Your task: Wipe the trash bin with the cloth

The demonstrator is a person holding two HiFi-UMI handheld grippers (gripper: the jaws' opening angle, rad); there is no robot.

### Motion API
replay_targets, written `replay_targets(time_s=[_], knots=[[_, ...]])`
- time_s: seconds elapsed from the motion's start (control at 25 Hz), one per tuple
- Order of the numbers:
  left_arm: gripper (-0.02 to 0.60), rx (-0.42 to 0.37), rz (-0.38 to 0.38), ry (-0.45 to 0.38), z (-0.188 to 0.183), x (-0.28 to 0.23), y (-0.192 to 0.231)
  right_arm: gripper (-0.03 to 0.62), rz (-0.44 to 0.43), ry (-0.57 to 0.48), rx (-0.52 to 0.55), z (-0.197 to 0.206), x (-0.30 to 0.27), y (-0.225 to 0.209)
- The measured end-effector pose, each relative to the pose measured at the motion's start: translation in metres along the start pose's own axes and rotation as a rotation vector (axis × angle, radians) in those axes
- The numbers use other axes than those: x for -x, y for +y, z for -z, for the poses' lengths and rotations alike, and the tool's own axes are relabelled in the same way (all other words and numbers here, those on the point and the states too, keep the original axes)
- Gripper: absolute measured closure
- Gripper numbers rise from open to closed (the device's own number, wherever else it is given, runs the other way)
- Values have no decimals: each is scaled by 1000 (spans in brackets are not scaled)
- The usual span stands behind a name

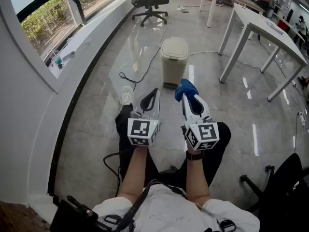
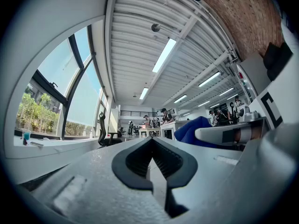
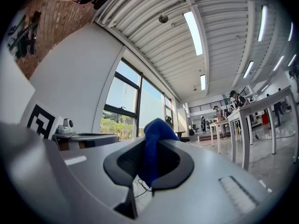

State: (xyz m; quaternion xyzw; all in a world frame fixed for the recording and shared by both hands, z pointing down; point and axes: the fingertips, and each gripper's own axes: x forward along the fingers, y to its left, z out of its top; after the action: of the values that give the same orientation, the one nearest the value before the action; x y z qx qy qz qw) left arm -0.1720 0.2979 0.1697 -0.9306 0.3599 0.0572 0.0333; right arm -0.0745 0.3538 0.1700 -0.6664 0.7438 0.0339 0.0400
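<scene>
Right gripper (image 1: pixel 188 98) clamps a crumpled blue cloth (image 1: pixel 184 87) for wiping the beige plastic trash bin (image 1: pixel 174 59) ahead; left gripper (image 1: pixel 153 94) sits closed, empty.

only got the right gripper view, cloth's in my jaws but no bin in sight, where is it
observer: The bin stands on the floor straight ahead, apart from the cloth.
operator: lid up or down
observer: The lid is down.
operator: left gripper holding anything
observer: No. The left gripper is shut with nothing between its jaws.
</scene>
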Motion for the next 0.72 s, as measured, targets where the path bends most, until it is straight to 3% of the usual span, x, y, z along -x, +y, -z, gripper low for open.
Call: replay_targets(time_s=[0.32,0.72], knots=[[580,78,-31,20,36,-51,37,556,-43,40,-60,43,-65,-17],[580,86,-4,72,80,-156,78,554,23,104,-135,98,-153,-90]])
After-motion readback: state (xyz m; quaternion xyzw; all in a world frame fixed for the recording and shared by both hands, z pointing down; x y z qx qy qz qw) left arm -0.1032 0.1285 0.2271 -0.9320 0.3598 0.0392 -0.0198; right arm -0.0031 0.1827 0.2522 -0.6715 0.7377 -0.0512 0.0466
